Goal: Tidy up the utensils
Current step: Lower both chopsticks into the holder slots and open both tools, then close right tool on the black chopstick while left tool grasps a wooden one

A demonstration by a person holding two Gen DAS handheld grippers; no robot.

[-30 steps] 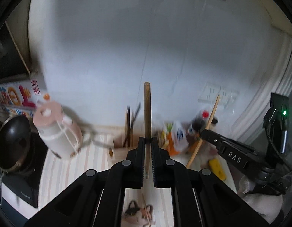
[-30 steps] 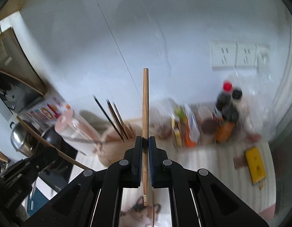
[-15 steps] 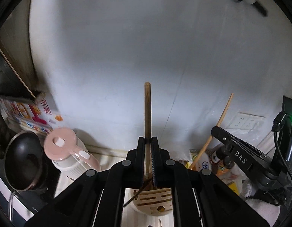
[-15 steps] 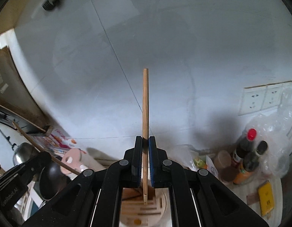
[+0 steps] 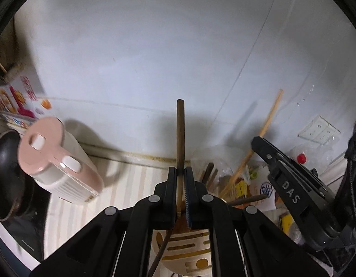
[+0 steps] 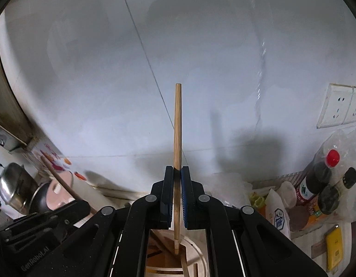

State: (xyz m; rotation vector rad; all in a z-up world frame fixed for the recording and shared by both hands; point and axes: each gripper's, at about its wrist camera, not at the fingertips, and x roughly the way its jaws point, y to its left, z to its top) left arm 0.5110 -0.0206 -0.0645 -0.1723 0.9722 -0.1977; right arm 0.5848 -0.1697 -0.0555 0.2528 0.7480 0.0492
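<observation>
Below both tongs, slotted holder [image 5: 189,251], seemingly holding dark chopsticks [image 5: 206,173]

We are clamping a pale wooden chopstick [image 6: 177,133] between the closed jaws of our right gripper [image 6: 177,180], the stick running straight up from the claw against the white tiled wall [image 6: 108,80]. Its lower tip is hanging just over the cream utensil holder [image 6: 196,256] showing below the claw. Low to the claw's left, our left gripper [image 6: 51,221] is carrying a darker chopstick [image 6: 62,180] slanted up and left, with a pink kettle lid [image 6: 60,189] and a steel pot [image 6: 14,184] behind it. To the right, sauce bottles [image 6: 321,177] are standing under wall sockets [image 6: 341,106], and a yellow pack [image 6: 333,247] is lying nearer.
</observation>
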